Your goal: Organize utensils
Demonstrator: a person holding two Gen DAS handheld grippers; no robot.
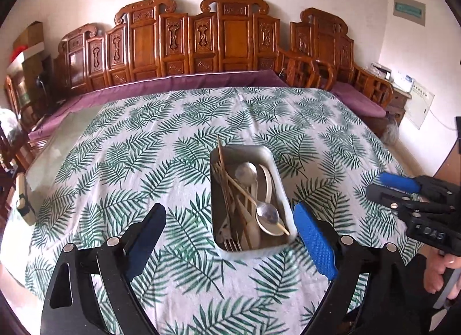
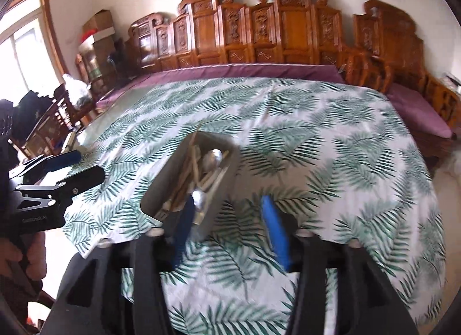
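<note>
A grey metal tray sits on the leaf-print tablecloth. It holds metal spoons, a fork, white spoons and several chopsticks. My left gripper is open and empty, its jaws wide on either side of the tray's near end, above the cloth. My right gripper is open and empty, just right of the tray at its near corner. The right gripper also shows in the left wrist view, and the left gripper in the right wrist view.
A carved wooden bench with purple cushions runs behind the table. Wooden chairs and boxes stand at the left. The cloth's near edge hangs over the table at the left.
</note>
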